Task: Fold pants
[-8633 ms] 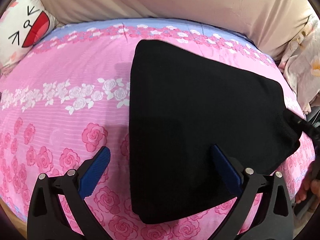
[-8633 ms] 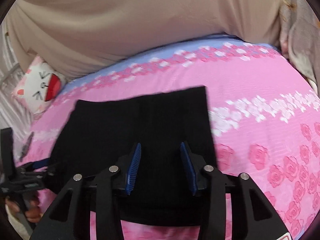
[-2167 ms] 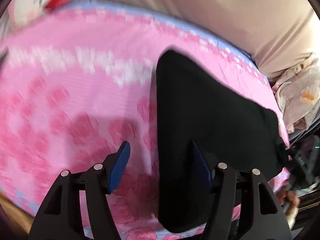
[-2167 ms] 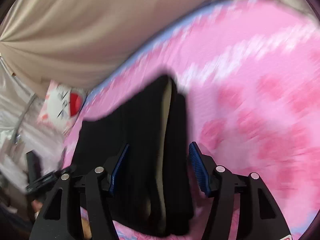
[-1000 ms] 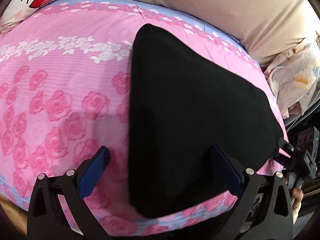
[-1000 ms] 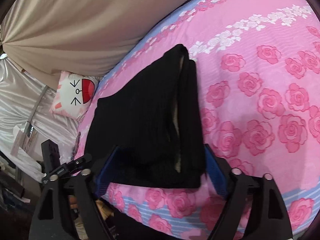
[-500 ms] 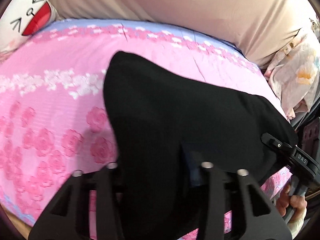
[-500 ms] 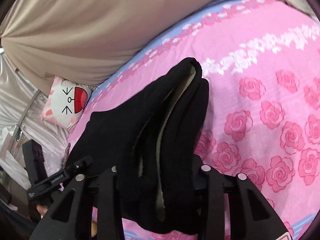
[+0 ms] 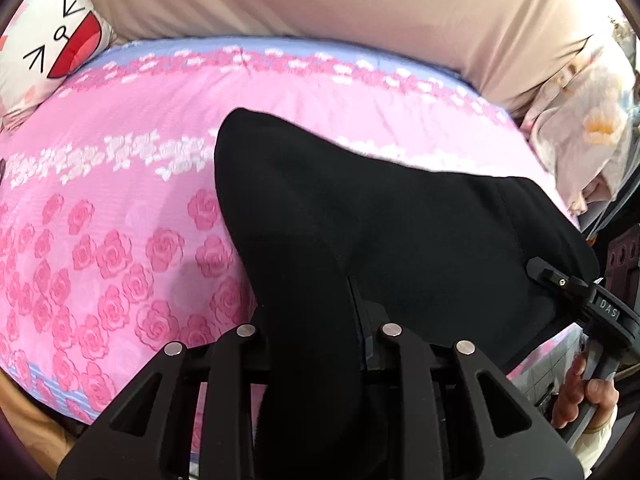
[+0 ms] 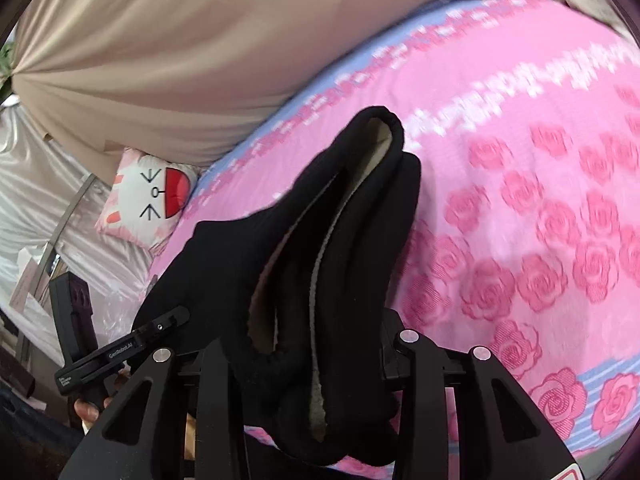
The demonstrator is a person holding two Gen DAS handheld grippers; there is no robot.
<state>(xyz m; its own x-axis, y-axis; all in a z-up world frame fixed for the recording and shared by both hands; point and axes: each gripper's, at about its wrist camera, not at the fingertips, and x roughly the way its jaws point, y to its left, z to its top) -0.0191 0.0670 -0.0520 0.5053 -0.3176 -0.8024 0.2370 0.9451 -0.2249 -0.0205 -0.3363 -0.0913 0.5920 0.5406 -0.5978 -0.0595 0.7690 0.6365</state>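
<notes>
My left claw has just clamped onto the near edge of the black pants; my right claw pinches the other near corner, both lifting it off the pink bedsheet, ready to fold forward.

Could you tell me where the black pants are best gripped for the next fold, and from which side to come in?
Grip the black pants at the two near corners, from the near bed edge, as both grippers do now. The left gripper has just closed on the smooth folded corner; the right gripper pinches the thick layered end, its pale lining showing.
</notes>
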